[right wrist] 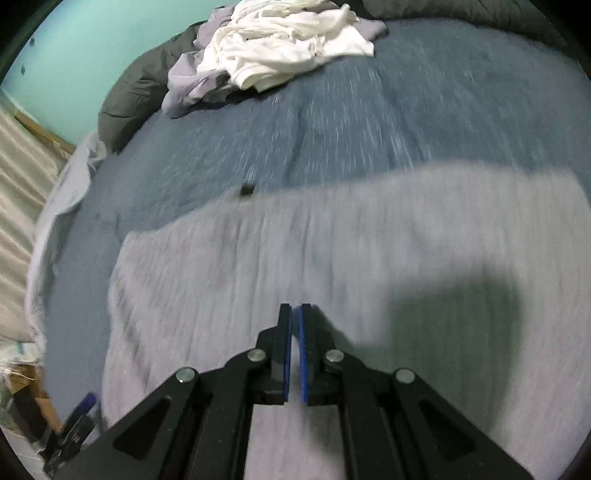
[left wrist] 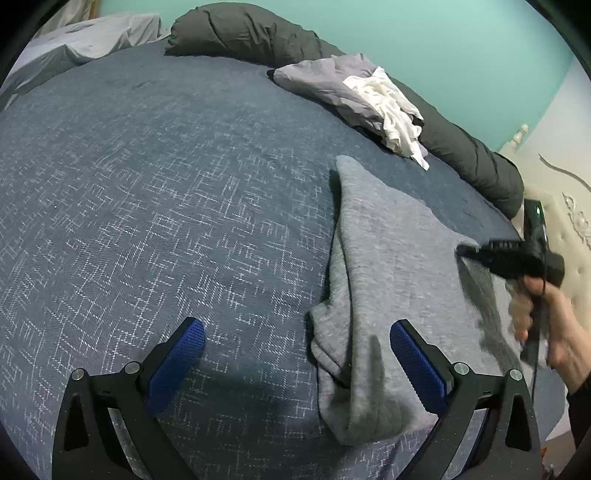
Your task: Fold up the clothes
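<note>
While the grey garment (left wrist: 384, 258) lies spread on the blue bedcover (left wrist: 166, 203), running from about 12 o'clock to 6 o'clock in the left wrist view, its near end is bunched and rolled between 5 and 6 o'clock, just inside the left gripper (left wrist: 297, 354). That gripper stands wide apart and holds nothing; its right pad sits over the cloth's edge. The right gripper (right wrist: 296, 321) shows its pads drawn almost together with only a thin slit; the right wrist view is motion-blurred, and I cannot tell whether cloth is caught between them. From the left view the right gripper (left wrist: 469, 253) sits at 3 o'clock in the person's hand (left wrist: 546, 325), and darker cloth seems to hang under it, also blurred. An unfolded heap, a white garment (right wrist: 280, 48) on a lilac garment (right wrist: 192, 85), lies at 12 o'clock in the right view, against the dark rolled duvet (left wrist: 258, 33). Risks, judged: if the right side does hold an edge, a fast swing could slip the soft knit or drag the whole piece askew; the rolled near end could get folded in as a lump; the open left pad could snag one layer only.
</note>
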{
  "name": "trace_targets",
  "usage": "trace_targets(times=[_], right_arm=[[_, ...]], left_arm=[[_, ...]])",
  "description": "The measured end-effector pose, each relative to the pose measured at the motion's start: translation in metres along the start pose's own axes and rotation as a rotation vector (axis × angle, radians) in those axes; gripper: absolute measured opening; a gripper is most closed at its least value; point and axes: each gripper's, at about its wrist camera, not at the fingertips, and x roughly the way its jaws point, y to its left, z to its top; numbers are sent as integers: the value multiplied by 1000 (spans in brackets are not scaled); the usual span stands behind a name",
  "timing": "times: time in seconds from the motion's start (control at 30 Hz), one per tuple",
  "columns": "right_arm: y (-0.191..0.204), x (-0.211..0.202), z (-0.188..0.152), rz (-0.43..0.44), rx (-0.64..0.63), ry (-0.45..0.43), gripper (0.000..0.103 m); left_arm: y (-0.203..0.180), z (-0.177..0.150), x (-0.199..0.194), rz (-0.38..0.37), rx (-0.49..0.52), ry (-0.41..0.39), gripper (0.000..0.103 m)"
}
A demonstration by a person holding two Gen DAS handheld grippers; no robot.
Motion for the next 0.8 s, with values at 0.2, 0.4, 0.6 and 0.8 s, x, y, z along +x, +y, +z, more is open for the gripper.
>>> trace_targets(times=[0.2,0.4,0.6,0.8], right_arm=[[6,-39,-56,54,-33,-69,2],[2,-71,-103,82,-38,-123,2],[-10,-91,-132,105,8,-157,4],[-11,-92,-140,110,-5,-174,4]], left_arm=[[8,-5,-5,-90,-77,0,103],[5,-13,-12,-62,-67,9,103],[-2,-19,-14,-69,-57,24,103],[-11,-21,-10,-53,-27,44,103]])
